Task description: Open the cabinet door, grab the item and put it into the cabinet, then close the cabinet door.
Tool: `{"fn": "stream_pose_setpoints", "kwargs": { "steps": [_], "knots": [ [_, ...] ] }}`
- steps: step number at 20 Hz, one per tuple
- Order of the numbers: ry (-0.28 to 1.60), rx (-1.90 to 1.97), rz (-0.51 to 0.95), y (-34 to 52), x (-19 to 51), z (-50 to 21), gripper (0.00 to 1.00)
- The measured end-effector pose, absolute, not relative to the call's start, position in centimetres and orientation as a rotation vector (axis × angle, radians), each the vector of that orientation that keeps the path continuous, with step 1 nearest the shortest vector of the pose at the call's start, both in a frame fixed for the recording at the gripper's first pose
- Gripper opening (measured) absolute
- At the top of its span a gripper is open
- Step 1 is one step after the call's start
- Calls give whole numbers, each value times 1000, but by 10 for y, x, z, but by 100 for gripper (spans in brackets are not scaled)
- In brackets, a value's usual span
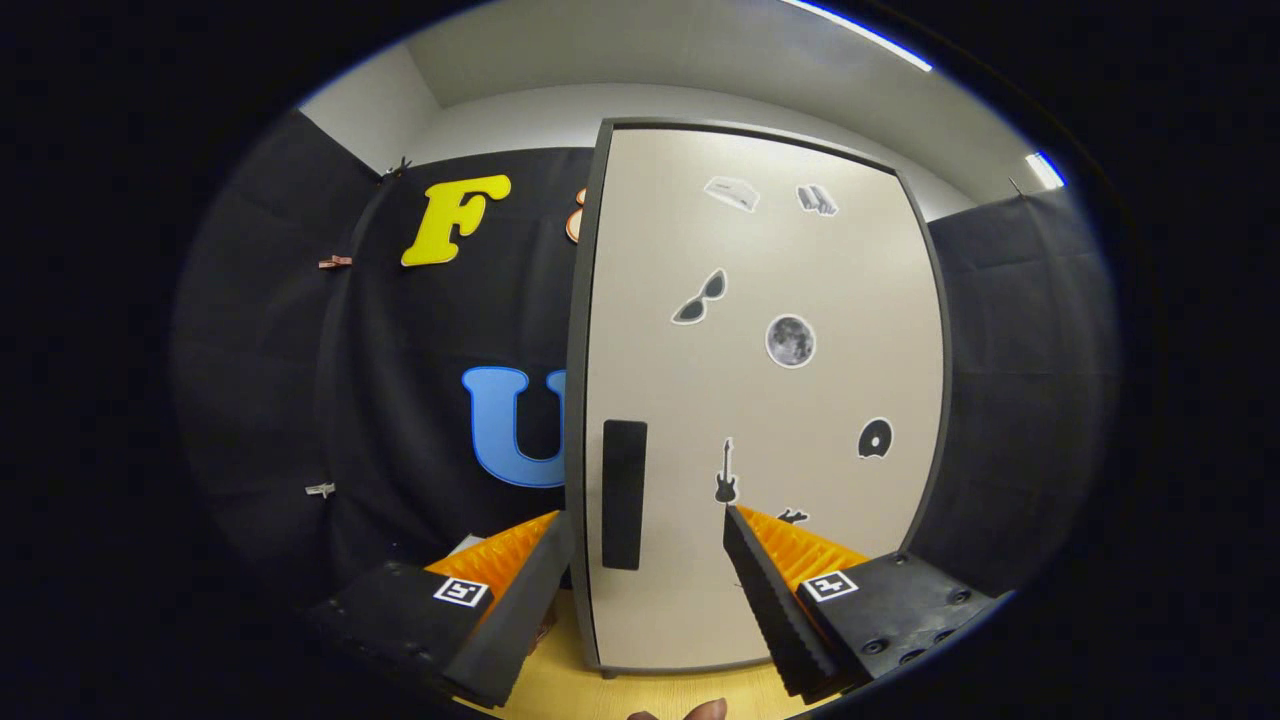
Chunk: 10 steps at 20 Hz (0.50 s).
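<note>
A tall cabinet [760, 400] with a pale door stands straight ahead on a wooden surface. The door is shut and carries several small stickers. A dark upright handle [624, 493] sits near the door's left edge, low down. My gripper [648, 520] is open, with the handle between its two fingertips and a little beyond them. The left fingertip [545, 560] lies just left of the door's edge, the right fingertip [750, 560] in front of the door's lower middle. Nothing is held.
Black cloth walls close the booth to the left and right of the cabinet. The wooden tabletop [600, 690] runs under the cabinet's base. Part of a hand [700, 712] shows below the fingers.
</note>
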<state>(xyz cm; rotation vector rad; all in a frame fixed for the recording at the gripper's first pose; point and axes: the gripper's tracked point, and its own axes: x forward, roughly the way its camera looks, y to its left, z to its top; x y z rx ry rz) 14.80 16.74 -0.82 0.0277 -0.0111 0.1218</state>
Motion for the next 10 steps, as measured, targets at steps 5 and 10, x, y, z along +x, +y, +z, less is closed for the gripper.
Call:
{"fn": "stream_pose_setpoints", "kwargs": {
  "steps": [5, 10],
  "knots": [
    [30, 16, 112, 185, 192, -32, 97],
    [54, 40, 91, 191, 224, -42, 92]
  ]
}}
